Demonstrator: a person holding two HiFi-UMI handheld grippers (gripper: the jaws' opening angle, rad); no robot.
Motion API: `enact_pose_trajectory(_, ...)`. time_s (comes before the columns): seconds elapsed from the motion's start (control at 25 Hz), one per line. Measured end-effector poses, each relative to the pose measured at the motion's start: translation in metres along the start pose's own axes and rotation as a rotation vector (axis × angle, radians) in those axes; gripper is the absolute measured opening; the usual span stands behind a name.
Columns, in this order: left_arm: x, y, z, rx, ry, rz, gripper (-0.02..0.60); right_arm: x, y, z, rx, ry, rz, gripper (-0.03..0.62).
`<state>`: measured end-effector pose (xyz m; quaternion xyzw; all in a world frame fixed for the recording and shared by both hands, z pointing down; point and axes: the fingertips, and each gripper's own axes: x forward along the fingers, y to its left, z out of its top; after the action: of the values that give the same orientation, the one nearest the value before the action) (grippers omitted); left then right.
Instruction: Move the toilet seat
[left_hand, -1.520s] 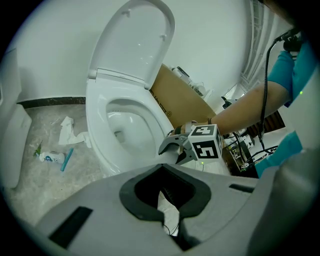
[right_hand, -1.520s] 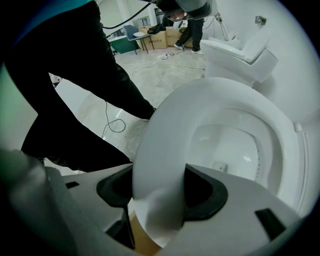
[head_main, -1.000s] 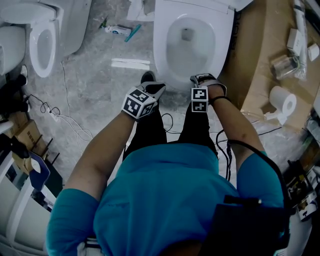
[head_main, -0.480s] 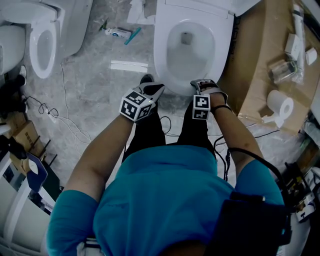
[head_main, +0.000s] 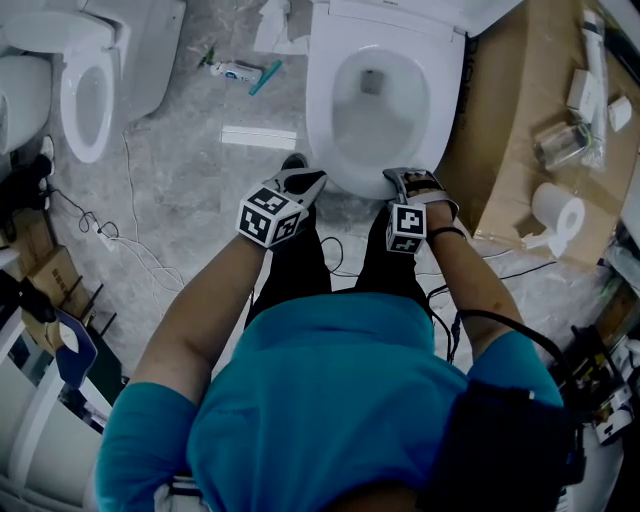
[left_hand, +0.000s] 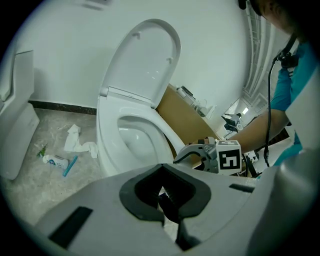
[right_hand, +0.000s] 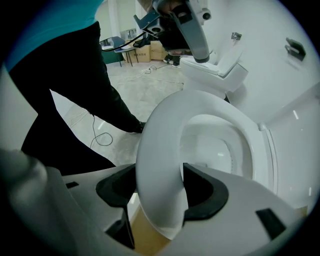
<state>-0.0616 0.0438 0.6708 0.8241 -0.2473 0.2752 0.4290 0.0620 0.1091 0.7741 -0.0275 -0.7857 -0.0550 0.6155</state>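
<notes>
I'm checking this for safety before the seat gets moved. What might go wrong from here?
The right gripper pinches only the front rim of the toilet seat; the smooth plastic may slip out and drop onto the bowl.
The left gripper is off the seat, so nothing backs up that one grip.
A cable loops by the person's feet and could snag a step.

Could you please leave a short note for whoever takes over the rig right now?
Right gripper: shut on the front rim of the white oval plastic toilet seat.
Left gripper: shut, empty, near the front of the white ceramic bowl.
Seat lies low over the bowl; rounded white lid stands upright.
Done: seat gripped.
Left: move the seat, then release.
</notes>
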Motion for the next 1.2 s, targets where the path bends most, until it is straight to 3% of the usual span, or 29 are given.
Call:
enact_pose_trajectory(0.6,-0.013,-0.016,0.029,0.043,-0.067,-0.010,0.003,-0.038,-0.013,0.009,0.065,-0.055,-0.097,0.273)
enact_pose_trajectory(1.2,-0.029,-0.029,0.060,0.039,-0.160,-0.021,0.003,-0.078,-0.027,0.014,0.116,-0.087,-0.187,0.256)
